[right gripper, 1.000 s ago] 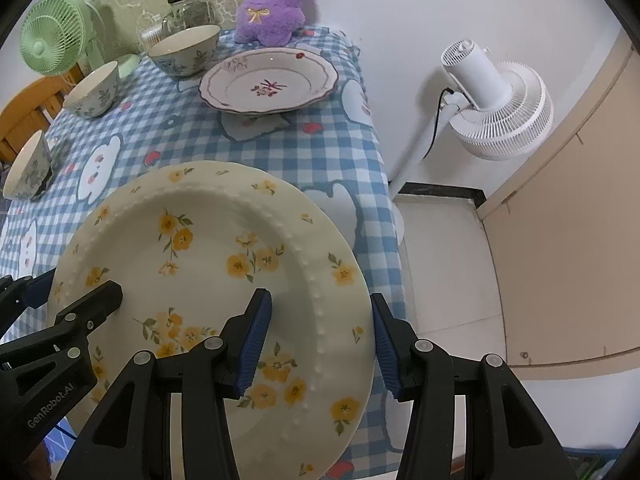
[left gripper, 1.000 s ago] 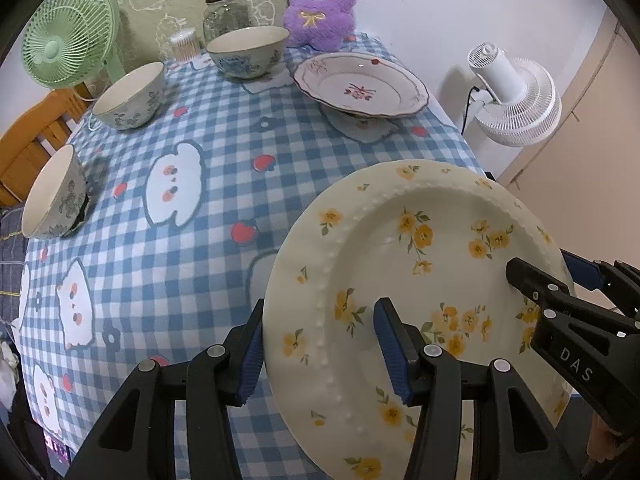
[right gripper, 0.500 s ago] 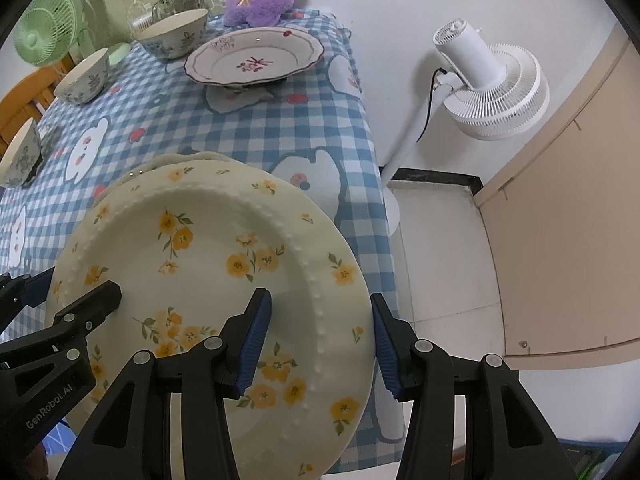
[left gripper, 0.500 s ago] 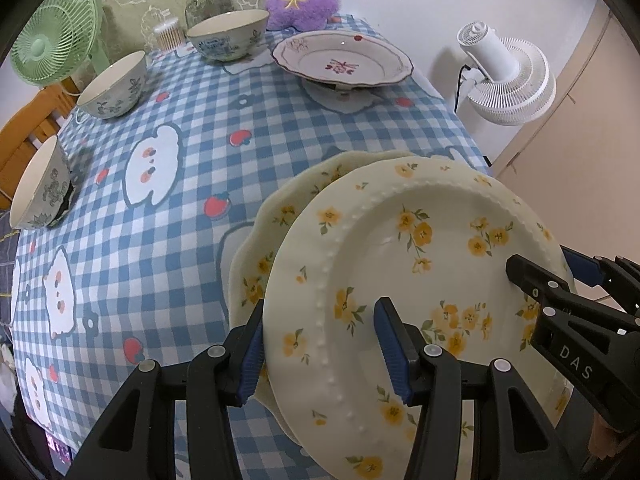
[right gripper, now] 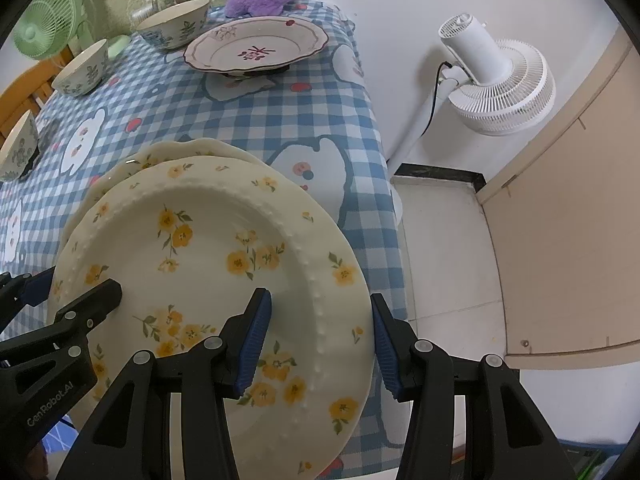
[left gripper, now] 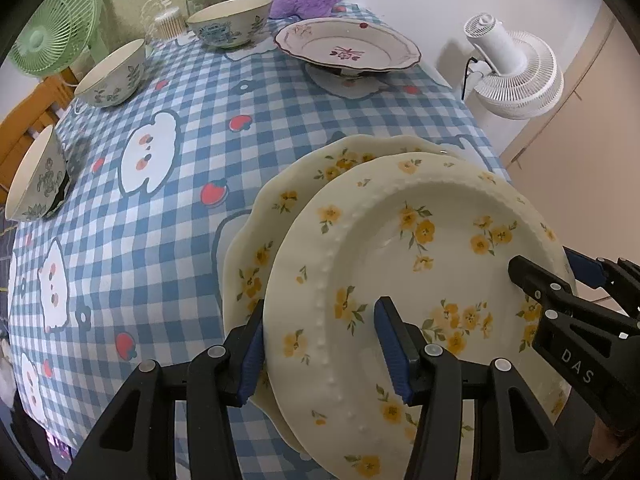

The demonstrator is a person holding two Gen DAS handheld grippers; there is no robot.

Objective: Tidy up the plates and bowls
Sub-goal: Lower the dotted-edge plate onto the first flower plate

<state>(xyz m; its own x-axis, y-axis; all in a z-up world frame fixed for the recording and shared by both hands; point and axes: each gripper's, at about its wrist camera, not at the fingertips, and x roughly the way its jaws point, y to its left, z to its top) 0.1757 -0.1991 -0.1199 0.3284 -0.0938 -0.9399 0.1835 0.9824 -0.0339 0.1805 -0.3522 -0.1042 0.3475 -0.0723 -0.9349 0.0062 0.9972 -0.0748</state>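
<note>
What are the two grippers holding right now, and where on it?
Both grip the cream yellow-flowered ceramic plate by opposite rims: left gripper, right gripper.

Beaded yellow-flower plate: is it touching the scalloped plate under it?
Cannot tell. In both wrist views the beaded plate, held by the left tongs and right tongs, overlaps the scalloped plate; neither view shows contact or a gap.

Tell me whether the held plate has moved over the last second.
Yes. The held plate has drawn back toward the table's near edge, away from the red-flower plate, uncovering a scalloped plate beneath it.
</note>
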